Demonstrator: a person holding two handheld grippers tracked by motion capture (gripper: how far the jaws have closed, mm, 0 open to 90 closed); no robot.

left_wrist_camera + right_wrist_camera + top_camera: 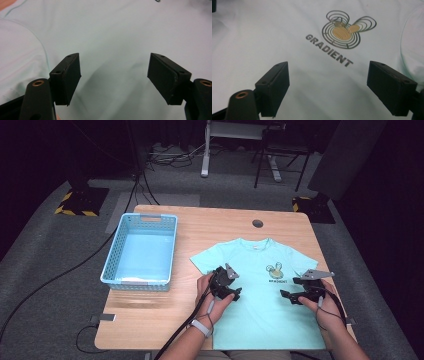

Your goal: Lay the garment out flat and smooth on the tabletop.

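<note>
We saw our left gripper over the pale T-shirt | jaws spread wide | nothing between them

T-shirt hem cut off, bottom edge.

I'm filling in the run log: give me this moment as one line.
left gripper: open, over shirt | right gripper: open, over shirt | T-shirt: flat on table | basket: apart, left

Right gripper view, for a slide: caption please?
Open right gripper hovers above a mint T-shirt near its GRADIENT logo.
</note>
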